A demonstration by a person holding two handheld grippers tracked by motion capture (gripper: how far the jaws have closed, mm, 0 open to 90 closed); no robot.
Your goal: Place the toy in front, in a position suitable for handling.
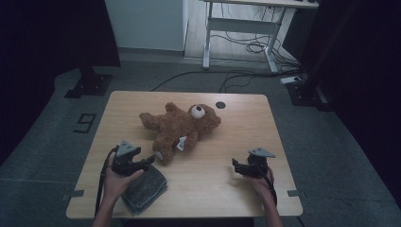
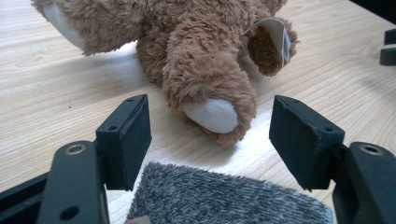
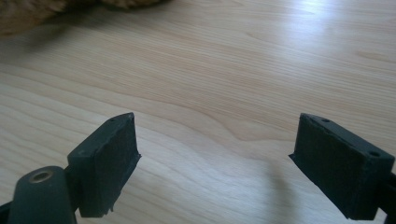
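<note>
Item 1, teddy bear (image 1: 182,125): brown plush, lying flat mid-table, head toward the far right, limbs spread, one leg w/ white sole pointing at the near left; a white tag shows by the belly. Not lifted, not gripped. Item 2, grey cloth (image 1: 144,187): folded fuzzy pad at the near left of the table (image 1: 236,189), just beside the bear's near foot, partly under your left hand; it looks folded and untouched by either tool. Item 3, your left gripper (image 1: 147,163): jaws apart, nothing clamped; in the left gripper view the white-soled foot (image 2: 212,114) sits between and just beyond the two pads (image 2: 128,140), w/ the cloth's edge (image 2: 224,196) right below them. Pads do not press on the plush. Item 4, your right gripper (image 1: 235,165): near right, well apart from the bear, jaws apart over bare wood in the right gripper view, holding nothing. Status, as a judgement: work reads as barely started. You have lined the left tool up on the bear's leg; the closing, the lift and whatever follows w/ the cloth are all left. Right tool has no part in it yet. Nothing on the table looks finished or placed.
</note>
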